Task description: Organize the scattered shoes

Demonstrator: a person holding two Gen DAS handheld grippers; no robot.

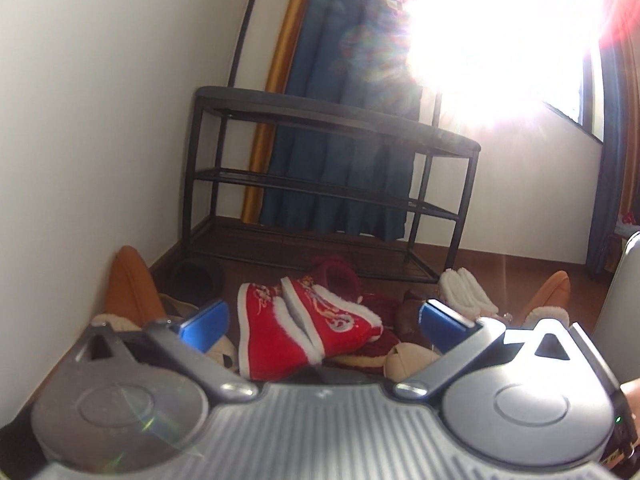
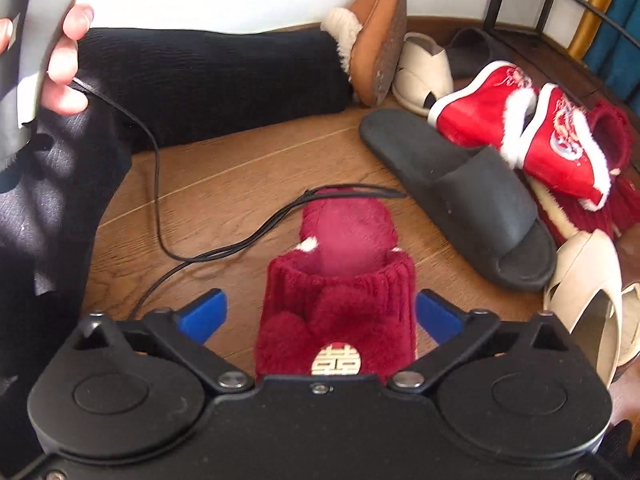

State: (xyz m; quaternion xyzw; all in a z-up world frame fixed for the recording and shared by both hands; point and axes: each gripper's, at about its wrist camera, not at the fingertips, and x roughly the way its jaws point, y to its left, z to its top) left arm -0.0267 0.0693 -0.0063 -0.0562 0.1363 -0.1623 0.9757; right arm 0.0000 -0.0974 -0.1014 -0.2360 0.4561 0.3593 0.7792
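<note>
Burgundy knit slipper (image 2: 336, 304) is lying on the wooden floor (image 2: 224, 184), sitting between the right gripper's (image 2: 320, 314) spread blue fingers (image 2: 204, 312), untouched. Left gripper (image 1: 324, 322) is hovering with fingers apart over 2 red embroidered shoes (image 1: 304, 328), facing a black shoe rack (image 1: 320, 184).

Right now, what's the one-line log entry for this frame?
phase: approach | right gripper: open, straddling maroon slipper | left gripper: open, holding nothing | shoe rack: no shoes visible
</note>
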